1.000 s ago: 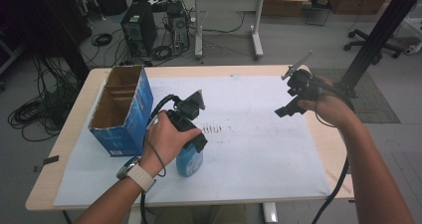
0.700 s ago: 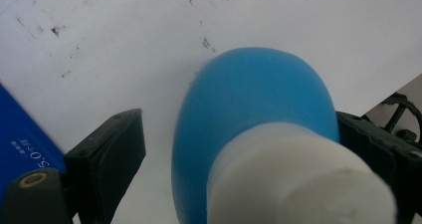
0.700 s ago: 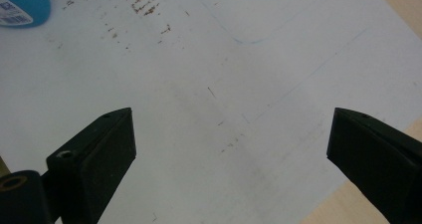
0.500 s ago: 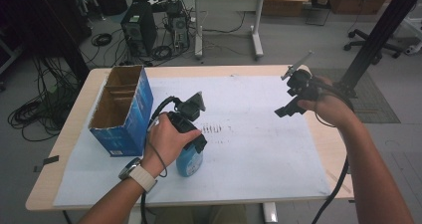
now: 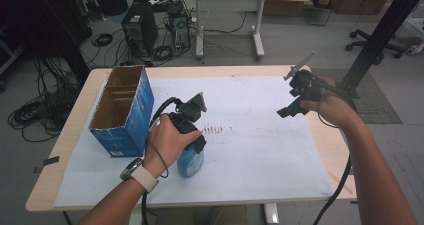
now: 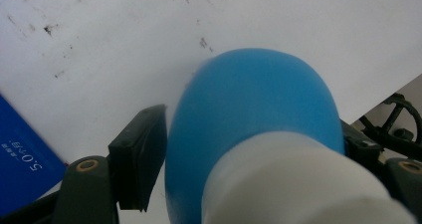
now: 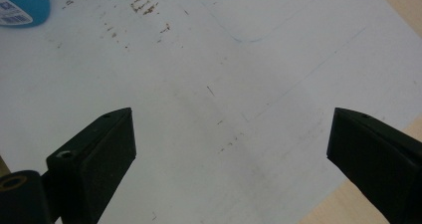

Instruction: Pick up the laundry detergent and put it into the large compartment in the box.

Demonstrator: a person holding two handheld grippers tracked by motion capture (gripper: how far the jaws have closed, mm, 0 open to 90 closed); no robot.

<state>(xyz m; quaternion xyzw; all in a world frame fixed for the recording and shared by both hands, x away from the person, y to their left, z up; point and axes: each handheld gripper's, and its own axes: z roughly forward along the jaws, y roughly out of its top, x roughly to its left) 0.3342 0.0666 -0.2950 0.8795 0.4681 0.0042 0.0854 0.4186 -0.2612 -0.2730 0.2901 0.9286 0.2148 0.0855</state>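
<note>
Two grippers: one per hand, both kept in place.
Left gripper (image 5: 192, 147): jaws have just been closing around the blue plastic bottle with a white label (image 6: 254, 134); they now look clenched on its sides.
Meaning: the grasp seems made, so lifting the bottle is likely next.
Right gripper (image 7: 229, 149): jaws spread wide, nothing between them, far to the right of the bottle.
Bottle: one, upright on the white paper sheet (image 5: 260, 150).
Box: one open blue cardboard box (image 5: 122, 110), just left of the bottle.
</note>
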